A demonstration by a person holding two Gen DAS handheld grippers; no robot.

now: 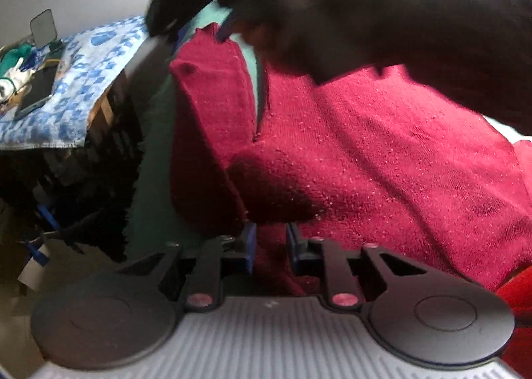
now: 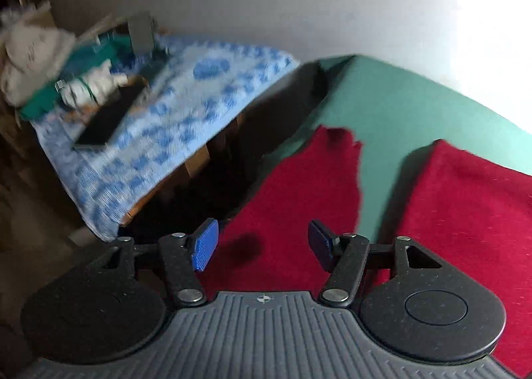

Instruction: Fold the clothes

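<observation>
A dark red knitted garment (image 1: pixel 382 152) lies on a green-covered surface (image 1: pixel 151 159). My left gripper (image 1: pixel 270 247) sits low at the garment's near edge, its blue-padded jaws nearly closed with red cloth between them. A strip of the garment (image 1: pixel 206 119) is lifted and stands up from the green surface toward the right gripper's blue fingertip (image 1: pixel 226 29), under a dark gloved hand (image 1: pixel 365 6). In the right wrist view the right gripper (image 2: pixel 262 246) is open above the red garment (image 2: pixel 299 196), with nothing between its pads. The green surface (image 2: pixel 399 106) shows beyond it.
A side table with a blue and white patterned cloth (image 2: pixel 173 119) stands to the left, carrying a black phone (image 2: pixel 106 119), a small grey stand (image 2: pixel 141 31) and white and green clutter (image 2: pixel 66 79). A dark gap (image 2: pixel 259 132) separates it from the green surface. A plain wall is behind.
</observation>
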